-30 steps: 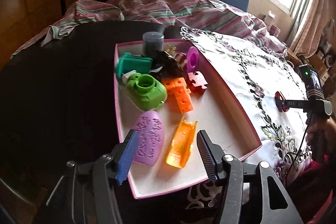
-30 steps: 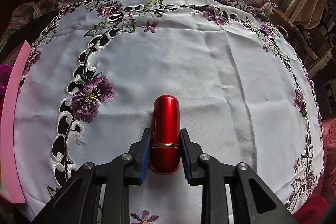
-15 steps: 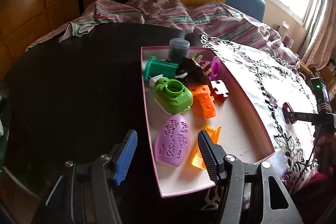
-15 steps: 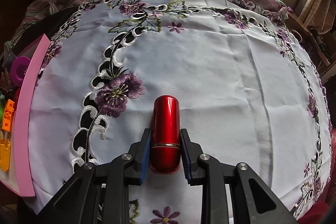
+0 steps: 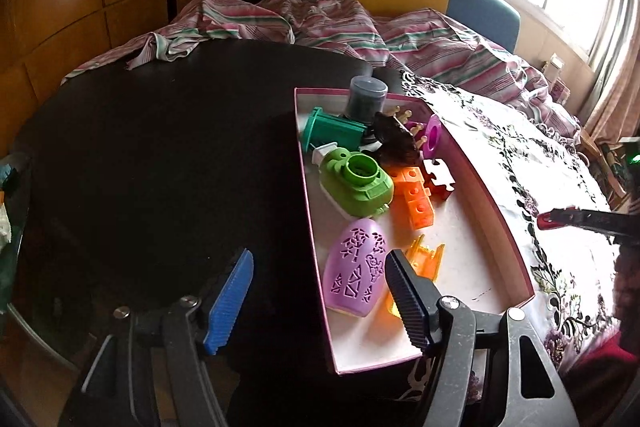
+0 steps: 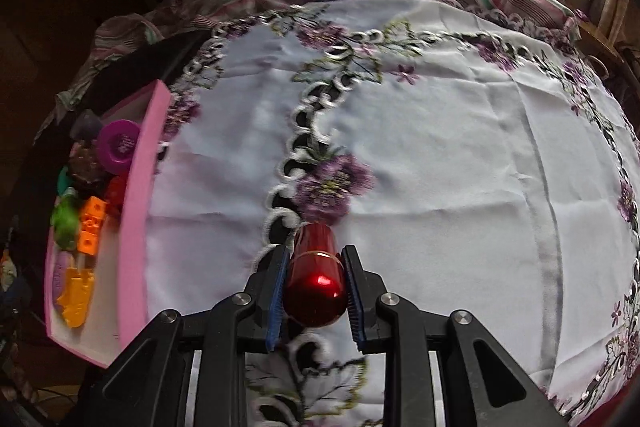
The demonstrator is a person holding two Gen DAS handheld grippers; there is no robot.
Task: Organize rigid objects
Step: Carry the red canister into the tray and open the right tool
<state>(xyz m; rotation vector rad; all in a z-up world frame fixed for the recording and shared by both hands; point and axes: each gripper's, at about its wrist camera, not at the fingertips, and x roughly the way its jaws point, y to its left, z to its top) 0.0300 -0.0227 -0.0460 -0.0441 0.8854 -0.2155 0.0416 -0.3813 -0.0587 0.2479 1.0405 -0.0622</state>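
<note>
Right claw (image 6: 314, 293): pinching a glossy red capsule-shaped case (image 6: 315, 281) between its blue pads, lower centre of the right wrist frame; case tilted, rounded end toward the camera, held over a white embroidered cloth (image 6: 440, 155) with purple flowers; frame slightly blurred. In the left wrist view the same red case (image 5: 545, 221) shows only as a small tip at the right edge.

Left claw (image 5: 320, 301): spread, its jaws have just been opening; nothing pressed between the pads; blue-padded finger at lower centre over the dark worktop (image 5: 160, 155), black-padded finger in front of the tray's near part; the tray's left wall sits between them in the picture.

Pink-rimmed tray (image 5: 486, 187), white floor, centre right of the left wrist frame; lies where dark worktop meets white cloth. Contents, from far end to near: grey cylinder (image 5: 367, 101); teal ribbed piece (image 5: 334, 133); dark brown object (image 5: 396, 145), kind unclear; magenta ring (image 5: 433, 138); white-and-red puzzle piece (image 5: 440, 179); green round-holed housing (image 5: 356, 187); orange block pieces (image 5: 412, 201); lilac perforated oval shell (image 5: 356, 273); translucent orange shell (image 5: 426, 255), partly hidden by the black pad.

In the right wrist view the tray (image 6: 138, 211) sits at left, well apart from the held case.

Striped bedding (image 5: 320, 23) in the upper part of the frame.
</note>
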